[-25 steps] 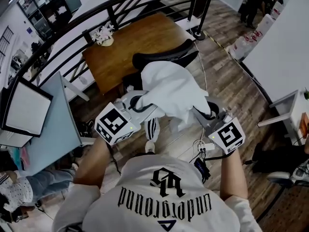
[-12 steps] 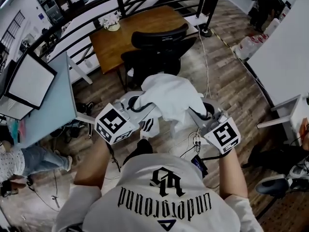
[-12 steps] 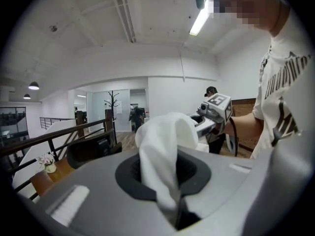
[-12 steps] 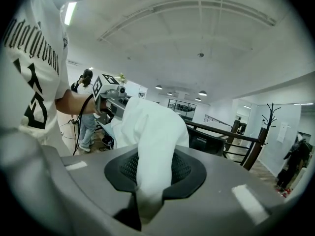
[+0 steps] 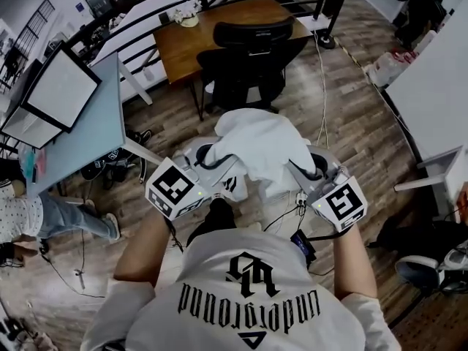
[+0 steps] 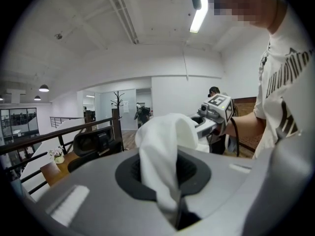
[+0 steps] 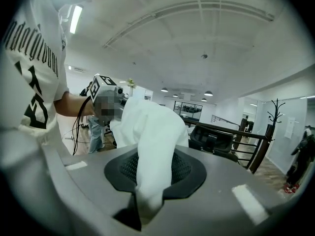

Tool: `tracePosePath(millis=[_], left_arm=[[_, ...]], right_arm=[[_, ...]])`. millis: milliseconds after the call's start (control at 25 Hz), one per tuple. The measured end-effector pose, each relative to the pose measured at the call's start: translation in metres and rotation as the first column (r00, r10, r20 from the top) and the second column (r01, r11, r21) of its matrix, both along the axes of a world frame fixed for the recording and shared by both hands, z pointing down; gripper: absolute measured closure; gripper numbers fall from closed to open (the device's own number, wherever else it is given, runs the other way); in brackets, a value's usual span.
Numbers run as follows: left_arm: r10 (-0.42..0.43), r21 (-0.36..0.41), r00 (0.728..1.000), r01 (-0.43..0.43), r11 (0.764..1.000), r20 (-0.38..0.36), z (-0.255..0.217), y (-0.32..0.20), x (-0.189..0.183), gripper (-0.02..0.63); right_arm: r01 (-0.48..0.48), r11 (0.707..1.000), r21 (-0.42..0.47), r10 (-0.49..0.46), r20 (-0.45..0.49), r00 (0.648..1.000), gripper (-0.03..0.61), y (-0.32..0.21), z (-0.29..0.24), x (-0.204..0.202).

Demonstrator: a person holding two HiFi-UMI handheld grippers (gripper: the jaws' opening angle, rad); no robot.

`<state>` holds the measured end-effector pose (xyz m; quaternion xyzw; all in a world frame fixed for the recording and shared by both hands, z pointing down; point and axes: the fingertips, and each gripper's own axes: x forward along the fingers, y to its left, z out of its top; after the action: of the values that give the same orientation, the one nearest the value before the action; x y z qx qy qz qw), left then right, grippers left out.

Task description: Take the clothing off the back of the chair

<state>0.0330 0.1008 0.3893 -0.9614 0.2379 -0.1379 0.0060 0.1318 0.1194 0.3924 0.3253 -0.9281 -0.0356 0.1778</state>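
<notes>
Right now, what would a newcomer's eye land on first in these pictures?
The white garment bunched up mid-picture in the head view, pinched at one side by the left gripper and at the other by the right gripper. Beyond it stands a black chair with a bare back, by a wooden table.

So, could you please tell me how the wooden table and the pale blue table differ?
The wooden table is brown and bears flowers; the pale blue table has a monitor at its edge. The black chair stands at the wooden table; none shows at the pale blue table. Both have flat rectangular tops.
</notes>
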Motion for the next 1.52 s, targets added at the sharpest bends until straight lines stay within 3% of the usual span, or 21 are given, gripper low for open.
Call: tracePosePath(millis=[240,600,1120,1520], left_arm=[[0.008,0.014,1.0,-0.009,1.0,0.002,-0.005,0.036,-0.009,0.523],[0.049,0.029,0.999,-0.049,0.998,-0.014,-0.007,0.083,-0.049,0.523],[0.079,0.014,0.997,-0.078,0.997,-0.014,0.005,0.142,-0.146,0.523],[0.093,0.013,0.995,-0.093,0.996,-0.018,0.006,0.162,-0.189,0.523]], right_arm=[[-0.007,0.998,0.057,0.004,0.048,0.999,0.494,0.032,-0.009,-0.01],[-0.081,0.996,0.027,0.08,0.052,0.995,0.494,0.078,-0.004,-0.053],[-0.145,0.989,0.011,0.144,0.054,0.988,0.494,0.138,0.007,-0.151],[-0.17,0.985,0.014,0.169,0.053,0.984,0.494,0.161,0.007,-0.193]])
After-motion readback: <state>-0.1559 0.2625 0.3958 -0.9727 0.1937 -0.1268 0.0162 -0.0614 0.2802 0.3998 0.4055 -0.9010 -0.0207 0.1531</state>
